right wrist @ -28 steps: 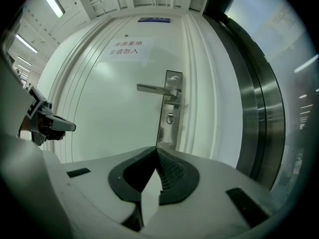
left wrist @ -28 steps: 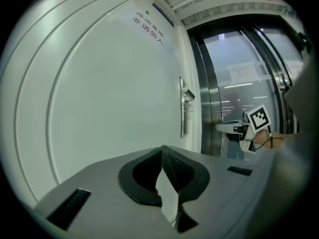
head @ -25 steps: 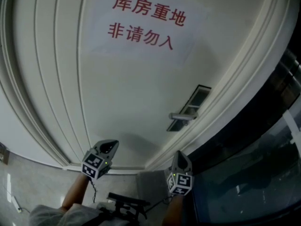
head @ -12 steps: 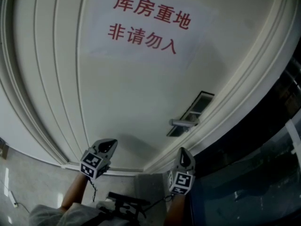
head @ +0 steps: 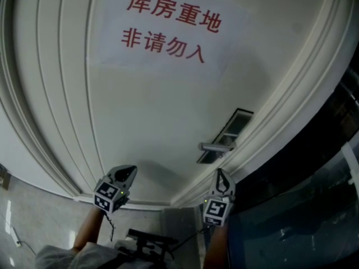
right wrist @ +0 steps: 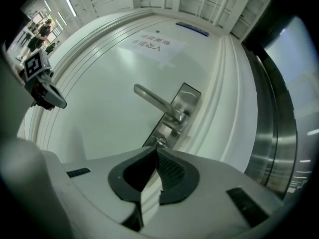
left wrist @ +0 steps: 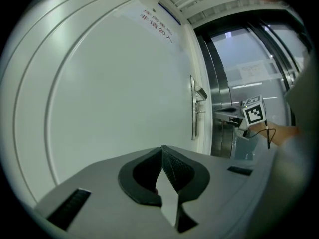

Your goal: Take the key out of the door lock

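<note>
The small silvery key [right wrist: 160,142], barely discernible, sits in the brushed-steel lock plate [right wrist: 188,97] just beyond your right gripper [right wrist: 157,152], which has risen closer, jaws pressed together on nothing. Your left gripper [left wrist: 162,151] is likewise closed, empty.

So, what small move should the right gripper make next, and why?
Probably open the right gripper and ease forward: its jaws are shut and empty, and the key, below the door handle, lies ahead of their tips.
</note>
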{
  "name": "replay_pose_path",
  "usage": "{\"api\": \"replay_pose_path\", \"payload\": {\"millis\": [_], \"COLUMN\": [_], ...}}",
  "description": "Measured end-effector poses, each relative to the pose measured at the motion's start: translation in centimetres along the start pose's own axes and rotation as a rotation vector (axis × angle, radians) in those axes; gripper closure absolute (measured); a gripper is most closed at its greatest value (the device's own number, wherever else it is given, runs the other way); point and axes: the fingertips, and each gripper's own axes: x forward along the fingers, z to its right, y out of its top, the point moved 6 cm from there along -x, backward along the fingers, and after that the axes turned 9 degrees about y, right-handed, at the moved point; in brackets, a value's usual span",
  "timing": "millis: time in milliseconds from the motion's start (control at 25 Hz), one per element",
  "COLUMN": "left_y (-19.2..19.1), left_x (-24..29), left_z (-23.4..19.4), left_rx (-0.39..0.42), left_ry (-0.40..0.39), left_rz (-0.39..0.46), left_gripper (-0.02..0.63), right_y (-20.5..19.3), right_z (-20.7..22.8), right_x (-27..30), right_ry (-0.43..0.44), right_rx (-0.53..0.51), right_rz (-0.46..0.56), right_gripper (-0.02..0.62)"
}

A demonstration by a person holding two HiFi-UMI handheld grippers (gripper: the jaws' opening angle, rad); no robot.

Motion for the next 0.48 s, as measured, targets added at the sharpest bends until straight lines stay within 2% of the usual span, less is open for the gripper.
{"api": "replay_pose_path", "payload": {"millis": [80, 160, 360, 480], "left_y": [-0.2, -0.2, -0.2, -0.4], "left_x": [0.0, -0.1, -0.2, -0.2], "left_z": [-0.2, -0.3, -0.5, -0.6], "left_rx": [-0.006, -0.009, -0.019, -0.029], "left_ry": [0.007, 0.012, 0.021, 0.021], "left_rz": [-0.002, -0.001, -0.001, -0.006], "left_gripper": [0.601, 0.601, 0.601, 0.601], "right_y": [0.0, -0.2, 0.2, 0.0], "right_z": [0.1, 0.2, 0.3, 0.6], "right_x": [0.4, 0.8, 1.6, 2.4], "right_ry": [0.000, 0.011, 0.029, 0.035], "right_rx": [-0.020, -0.042, -0.082, -0.140], "right_rz": [-0.008, -0.026, -0.062, -0.081], "right_gripper": [0.578, 0.532, 0.486, 0.472]}}
